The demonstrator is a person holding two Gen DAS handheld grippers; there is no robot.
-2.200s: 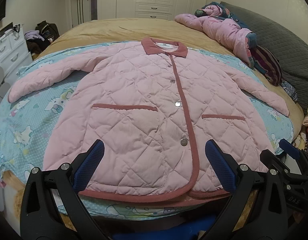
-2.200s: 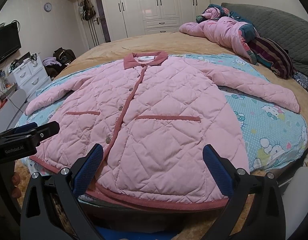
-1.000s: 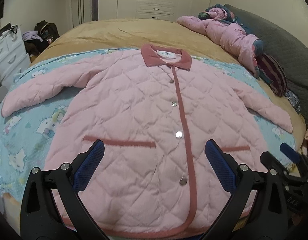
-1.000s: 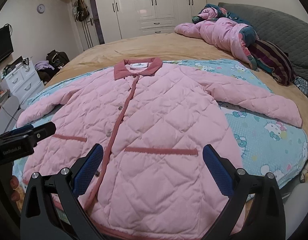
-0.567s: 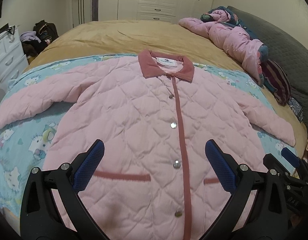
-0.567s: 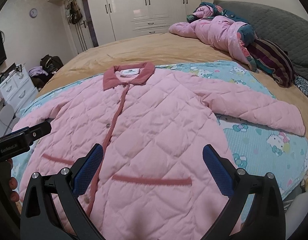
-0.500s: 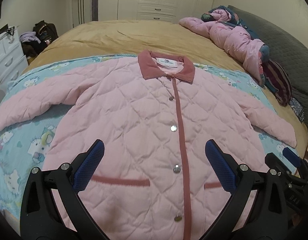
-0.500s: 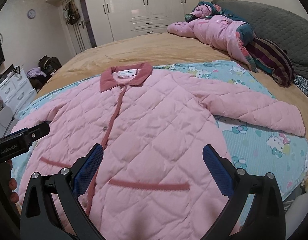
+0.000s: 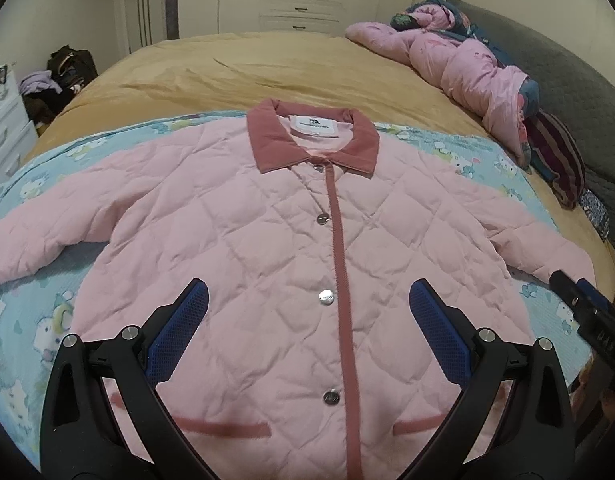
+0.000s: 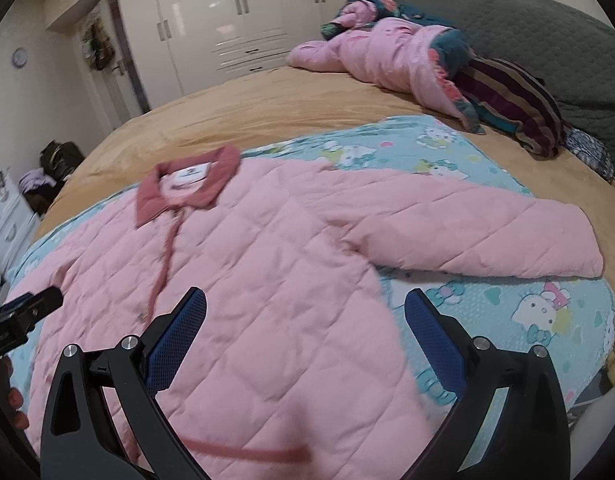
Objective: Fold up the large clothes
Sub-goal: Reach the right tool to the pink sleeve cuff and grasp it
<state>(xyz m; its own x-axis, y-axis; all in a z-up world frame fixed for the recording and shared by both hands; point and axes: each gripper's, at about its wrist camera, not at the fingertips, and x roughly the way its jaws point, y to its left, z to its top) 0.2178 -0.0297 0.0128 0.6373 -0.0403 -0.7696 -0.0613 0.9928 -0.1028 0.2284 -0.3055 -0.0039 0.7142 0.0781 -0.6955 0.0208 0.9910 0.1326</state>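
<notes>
A pink quilted jacket (image 9: 247, 248) (image 10: 267, 272) with a dark rose collar (image 9: 311, 142) (image 10: 187, 190) lies flat and buttoned on a blue cartoon-print sheet (image 9: 35, 320), sleeves spread out. My left gripper (image 9: 307, 300) hovers open over the jacket's chest, nothing between its blue pads. My right gripper (image 10: 305, 312) hangs open over the jacket's right side, near the armpit below the right sleeve (image 10: 467, 236). The other gripper's tip (image 9: 587, 312) shows at the right edge of the left wrist view, and at the left edge (image 10: 23, 312) of the right wrist view.
The bed has a tan cover (image 9: 267, 68). A heap of pink and striped clothes (image 9: 487, 76) (image 10: 419, 64) lies at the far right by a grey headboard (image 10: 547, 40). White wardrobes (image 10: 235, 20), a drawer unit (image 9: 3, 132) and bags (image 9: 63, 72) stand beyond.
Both grippers have moved forward over the jacket, from its hem up to its chest. The right one has also swung rightward towards the right sleeve. Both stay open.
</notes>
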